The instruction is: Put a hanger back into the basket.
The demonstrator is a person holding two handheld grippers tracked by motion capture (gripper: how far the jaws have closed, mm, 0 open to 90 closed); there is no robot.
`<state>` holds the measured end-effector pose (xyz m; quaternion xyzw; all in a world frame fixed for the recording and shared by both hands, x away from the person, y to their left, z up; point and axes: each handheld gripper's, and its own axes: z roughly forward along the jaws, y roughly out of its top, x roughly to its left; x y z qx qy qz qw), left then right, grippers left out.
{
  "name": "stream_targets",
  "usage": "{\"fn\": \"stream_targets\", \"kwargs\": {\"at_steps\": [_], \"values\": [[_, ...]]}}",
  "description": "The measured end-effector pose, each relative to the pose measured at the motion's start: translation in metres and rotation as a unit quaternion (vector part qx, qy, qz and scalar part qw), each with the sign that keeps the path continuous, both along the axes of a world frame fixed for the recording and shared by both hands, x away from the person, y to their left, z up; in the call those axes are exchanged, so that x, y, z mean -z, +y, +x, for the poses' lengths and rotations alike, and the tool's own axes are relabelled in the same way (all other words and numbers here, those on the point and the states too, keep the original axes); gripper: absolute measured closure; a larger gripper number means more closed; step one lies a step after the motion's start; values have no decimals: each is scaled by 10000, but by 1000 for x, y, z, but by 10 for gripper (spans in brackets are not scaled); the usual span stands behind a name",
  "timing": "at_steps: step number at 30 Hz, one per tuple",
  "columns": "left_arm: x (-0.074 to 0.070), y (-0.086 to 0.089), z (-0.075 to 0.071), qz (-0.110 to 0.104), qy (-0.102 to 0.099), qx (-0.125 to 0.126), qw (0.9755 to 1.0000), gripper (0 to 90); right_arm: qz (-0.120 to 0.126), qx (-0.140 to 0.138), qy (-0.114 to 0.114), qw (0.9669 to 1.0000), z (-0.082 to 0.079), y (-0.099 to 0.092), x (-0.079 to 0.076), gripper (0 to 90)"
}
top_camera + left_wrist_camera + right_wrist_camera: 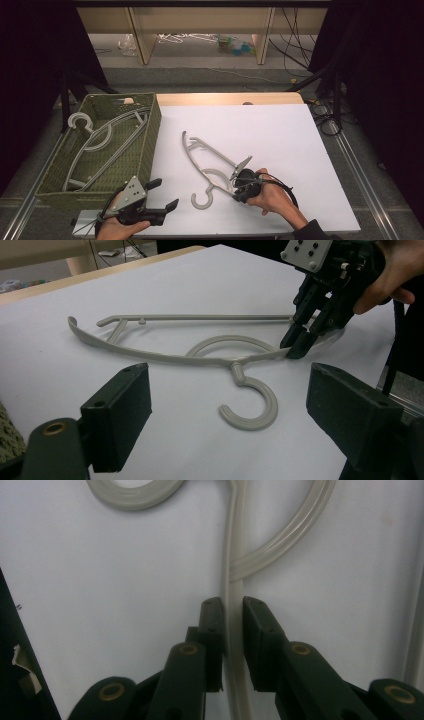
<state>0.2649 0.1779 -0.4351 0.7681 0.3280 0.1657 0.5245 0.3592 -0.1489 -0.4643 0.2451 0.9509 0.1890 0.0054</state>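
Now the right gripper's (232,645) fingers (212,630) clench the grey hanger's (234,587) arm between them; the left gripper's (227,415) stand released.

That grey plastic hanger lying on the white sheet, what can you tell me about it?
The pale grey plastic clothes hanger lies flat on the white table sheet, right of the green woven basket. It has a curved shoulder bar, a straight lower bar, an inner arch and an open hook pointing toward the person. The right tool is shut on one arm of it.

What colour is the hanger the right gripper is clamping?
Light grey plastic hanger, clearest in the left gripper view; right gripper is shut on its arm.
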Motion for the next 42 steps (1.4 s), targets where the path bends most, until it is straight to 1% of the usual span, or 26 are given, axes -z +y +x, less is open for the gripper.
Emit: {"fn": "stream_targets", "kwargs": {"at_steps": [2, 3, 7, 9, 11, 14, 16, 17, 18, 21, 22, 23, 24, 25, 28, 30, 31, 32, 33, 34, 35, 36, 37, 40, 41, 42], "values": [[0, -1, 1, -14, -4, -17, 10000, 180, -15, -73, -10, 10000, 0, 0, 0, 801], [0, -1, 3, 31, -58, 52, 10000, 181, -38, -107, -35, 9999, -1, 1, -1, 810], [0, -9, 8, 178, -84, 48, 9998, 194, -54, -269, -106, 9996, -1, 0, -2, 818], [-1, -13, 11, 378, -152, 68, 9991, 209, -80, -367, -65, 9993, -1, -1, -5, 818], [0, -19, 15, 538, -177, 92, 9984, 218, 7, -488, -17, 9988, -2, -5, -9, 818], [3, -28, 22, 851, -116, 97, 9963, 234, 107, -755, -10, 9971, -6, -9, -18, 819], [4, -34, 29, 1214, -228, 208, 9921, 247, 109, -879, 8, 9961, -11, -12, -23, 819], [5, -39, 30, 1293, -238, 205, 9911, 259, 139, -918, -2, 9957, -13, -13, -25, 819], [5, -42, 32, 1547, -277, 278, 9872, 267, 135, -965, 28, 9952, -15, -15, -27, 819], [8, -53, 40, 1669, -267, 430, 9847, 275, 196, -1092, 88, 9938, -20, -19, -32, 819], [10, -56, 43, 1758, -232, 597, 9823, 286, 186, -1161, 56, 9930, -21, -20, -33, 819], [12, -60, 44, 1878, -226, 646, 9798, 288, 178, -1244, 24, 9921, -21, -21, -34, 819], [14, -63, 46, 1999, -220, 698, 9771, 283, 187, -1190, 55, 9927, -23, -20, -36, 819], [17, -66, 48, 1984, -223, 757, 9769, 281, 196, -1278, 0, 9916, -23, -21, -37, 818], [21, -71, 52, 2191, -251, 823, 9719, 299, 276, -1184, 74, 9926, -26, -22, -41, 818], [24, -74, 54, 2199, -257, 886, 9711, 311, 300, -1179, 62, 9926, -28, -23, -43, 819], [24, -74, 55, 2347, -284, 957, 9669, 315, 264, -1254, 43, 9918, -27, -24, -44, 818], [27, -76, 55, 2268, -290, 998, 9684, 326, 218, -1369, -12, 9903, -26, -25, -44, 818], [28, -77, 56, 2362, -271, 1034, 9658, 344, 200, -1389, 15, 9901, -26, -25, -45, 818], [29, -78, 57, 2435, -286, 1067, 9636, 352, 304, -1222, 85, 9920, -28, -24, -44, 818], [29, -79, 58, 2555, -307, 1143, 9595, 354, 306, -1234, 111, 9918, -28, -24, -45, 819], [30, -81, 58, 2446, -324, 1134, 9624, 358, 304, -1253, 123, 9916, -28, -24, -44, 818], [30, -82, 59, 2552, -371, 1251, 9581, 366, 306, -1265, 128, 9914, -28, -24, -44, 818], [34, -89, 60, 2676, -440, 1398, 9523, 382, 334, -1332, 139, 9904, -27, -25, -46, 818], [35, -91, 60, 2699, -441, 1465, 9506, 392, 271, -1496, 74, 9884, -25, -26, -47, 818], [35, -94, 61, 2722, -444, 1497, 9495, 399, 378, -1385, 133, 9895, -27, -25, -47, 818]]}}
